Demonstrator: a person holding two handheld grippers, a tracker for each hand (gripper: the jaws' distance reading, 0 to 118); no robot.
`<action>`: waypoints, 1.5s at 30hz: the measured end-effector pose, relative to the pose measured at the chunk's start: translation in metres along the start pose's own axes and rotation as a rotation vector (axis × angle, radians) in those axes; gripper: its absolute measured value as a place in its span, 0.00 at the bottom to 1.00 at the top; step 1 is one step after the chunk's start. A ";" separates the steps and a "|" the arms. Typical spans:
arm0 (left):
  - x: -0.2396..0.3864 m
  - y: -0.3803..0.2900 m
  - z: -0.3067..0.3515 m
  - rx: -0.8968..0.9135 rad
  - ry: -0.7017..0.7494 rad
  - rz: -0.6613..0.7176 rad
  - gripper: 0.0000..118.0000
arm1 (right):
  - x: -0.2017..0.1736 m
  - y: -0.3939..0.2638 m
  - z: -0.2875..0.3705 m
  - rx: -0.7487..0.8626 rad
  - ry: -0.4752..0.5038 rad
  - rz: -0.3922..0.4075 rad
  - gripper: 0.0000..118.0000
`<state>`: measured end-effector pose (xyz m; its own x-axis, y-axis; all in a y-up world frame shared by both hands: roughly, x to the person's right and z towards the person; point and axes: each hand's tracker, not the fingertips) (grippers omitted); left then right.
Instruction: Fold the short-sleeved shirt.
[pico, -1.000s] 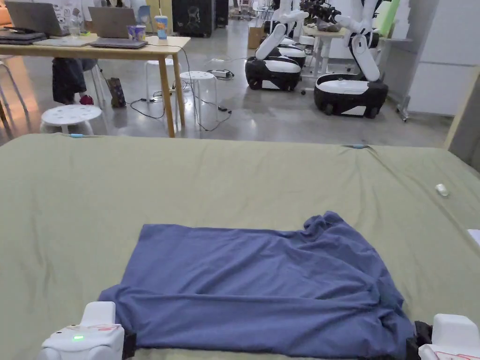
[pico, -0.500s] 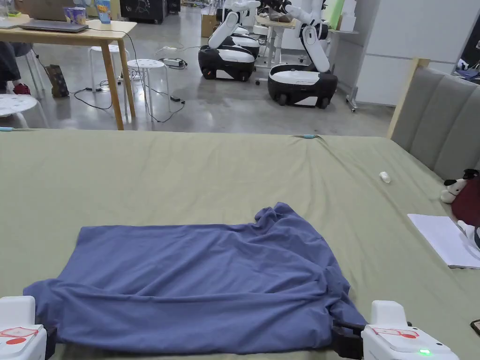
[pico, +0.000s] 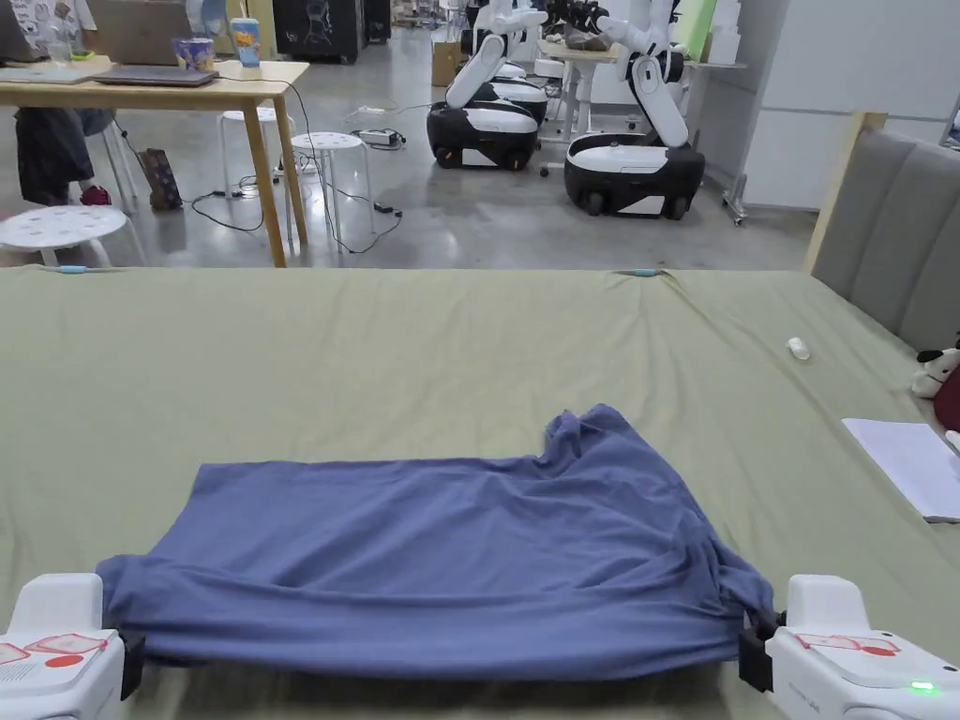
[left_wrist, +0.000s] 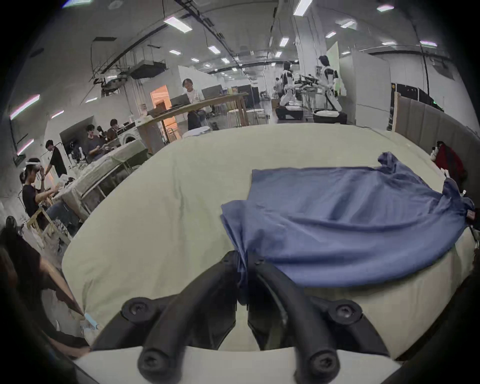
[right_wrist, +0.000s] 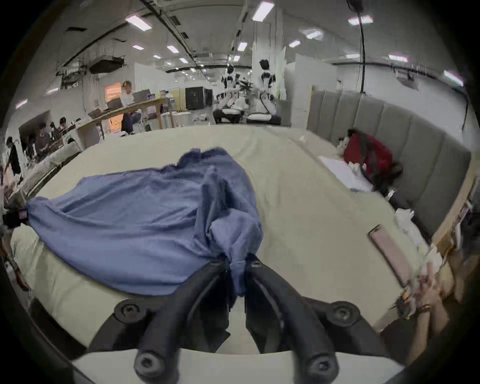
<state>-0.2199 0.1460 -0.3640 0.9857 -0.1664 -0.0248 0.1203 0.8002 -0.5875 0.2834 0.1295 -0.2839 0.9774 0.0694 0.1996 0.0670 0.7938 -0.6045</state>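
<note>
Blue cotton short-sleeved shirt (pico: 441, 562) near bed's (pico: 375, 356) front edge; left gripper (left_wrist: 242, 262) and right gripper (right_wrist: 237, 262), jaws clamped on near corners, stretch hem taut, likely for folding.

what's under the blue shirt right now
Under the shirt lies the green sheet; the near edge, pinched by the left gripper and right gripper, hangs above it with a shadow beneath. Whatever lies under the middle is covered.
</note>
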 end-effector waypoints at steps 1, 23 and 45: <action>-0.004 -0.001 0.007 0.004 -0.003 0.004 0.03 | 0.002 0.001 0.012 0.004 -0.001 0.007 0.08; -0.007 -0.007 0.086 0.215 -0.091 0.118 1.00 | -0.048 0.009 0.076 0.205 0.148 -0.030 1.00; 0.048 -0.012 0.045 0.171 -0.178 -0.004 0.00 | -0.148 0.027 0.060 0.303 0.212 0.087 0.00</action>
<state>-0.1688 0.1544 -0.3212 0.9886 -0.0776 0.1289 0.1273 0.8882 -0.4415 0.1289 0.1774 -0.2835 0.9987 0.0434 -0.0255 -0.0496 0.9352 -0.3505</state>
